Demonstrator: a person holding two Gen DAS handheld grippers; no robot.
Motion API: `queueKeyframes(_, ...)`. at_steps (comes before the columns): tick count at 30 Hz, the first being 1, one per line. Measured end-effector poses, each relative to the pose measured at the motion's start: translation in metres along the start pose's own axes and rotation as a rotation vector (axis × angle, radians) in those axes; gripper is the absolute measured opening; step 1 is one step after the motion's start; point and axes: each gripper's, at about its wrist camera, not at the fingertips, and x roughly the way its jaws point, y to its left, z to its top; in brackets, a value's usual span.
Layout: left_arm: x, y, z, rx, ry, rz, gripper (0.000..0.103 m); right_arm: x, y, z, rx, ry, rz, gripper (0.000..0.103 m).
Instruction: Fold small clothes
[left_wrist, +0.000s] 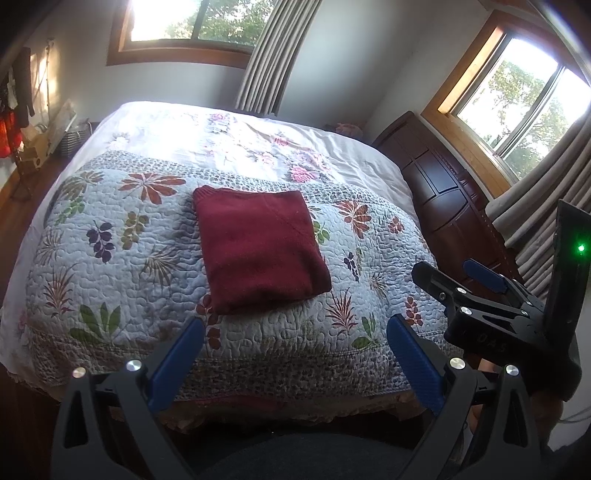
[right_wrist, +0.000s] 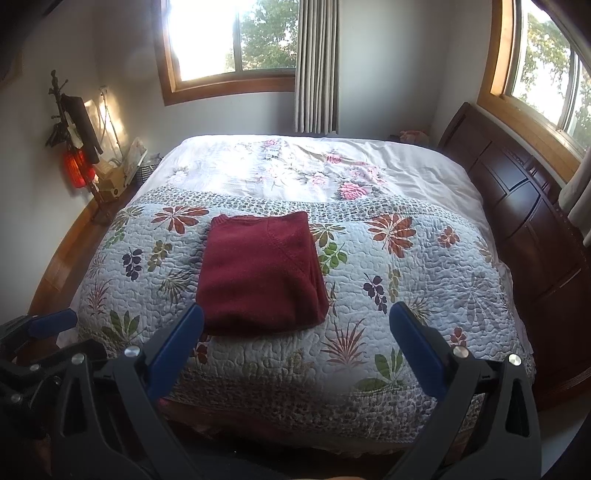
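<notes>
Left wrist view: the left gripper (left_wrist: 295, 343) has its two blue-padded jaws spread wide apart, holding nothing, and it hangs over the near edge of a bed. Straight ahead of the jaws, and well apart from them, lies a dark red folded garment (left_wrist: 260, 254) — a thick, squarish packet resting flat on a floral quilt (left_wrist: 122, 236). Its slightly longer side runs away from the viewer, tilted a little to the right at the near end.

To the right in this view sits the right gripper (left_wrist: 448, 286), level with the left one and also back at the bed's edge.

Right wrist view: the right gripper's jaws are likewise wide apart and empty. Here the garment sits ahead and to the left, its near edge just beyond the left blue pad (right_wrist: 177, 343) — so the garment appears closer to this gripper than to the other, though neither touches it.

The garment already looks fully folded, so the likely next move is a lift or a final press rather than another fold.
</notes>
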Motion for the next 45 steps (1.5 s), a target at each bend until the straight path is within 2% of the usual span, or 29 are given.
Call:
queueKeyframes(30, 0.015, 0.014, 0.016, -0.010, 0.008, 0.026, 0.099, 0.020, 0.003, 0.010, -0.017, 0.013, 0.019, 0.100)
queueKeyframes(45, 0.022, 0.022, 0.029, -0.006, 0.009, 0.012, 0.099, 0.033, 0.006, 0.021, -0.026, 0.028, 0.023, 0.100)
